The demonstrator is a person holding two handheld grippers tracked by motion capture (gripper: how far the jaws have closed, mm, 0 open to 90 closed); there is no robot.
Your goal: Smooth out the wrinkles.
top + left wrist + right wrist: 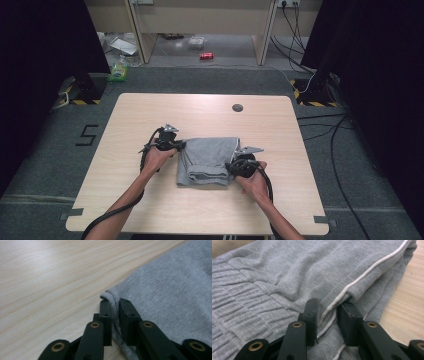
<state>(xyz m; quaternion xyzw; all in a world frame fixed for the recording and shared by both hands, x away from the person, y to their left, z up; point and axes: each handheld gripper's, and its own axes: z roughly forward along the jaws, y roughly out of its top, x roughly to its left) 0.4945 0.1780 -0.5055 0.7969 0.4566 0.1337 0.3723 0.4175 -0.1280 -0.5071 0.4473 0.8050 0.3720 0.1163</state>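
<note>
Jaws of both grippers, left [113, 308] and right [329, 312], pinching folded grey garment [207, 160] edges (opposite sides).

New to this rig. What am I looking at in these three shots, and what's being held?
No robot arm here: a person holds a two-fingered hand tool in each hand. The high view looks down on a wooden table with folded grey pants on it. The left gripper is at the pants' left edge, the right gripper at their right edge. The other two views come from cameras riding on each tool. In them, the left gripper has a hem fold between its fingers, and the right gripper straddles the white-piped seam.
</note>
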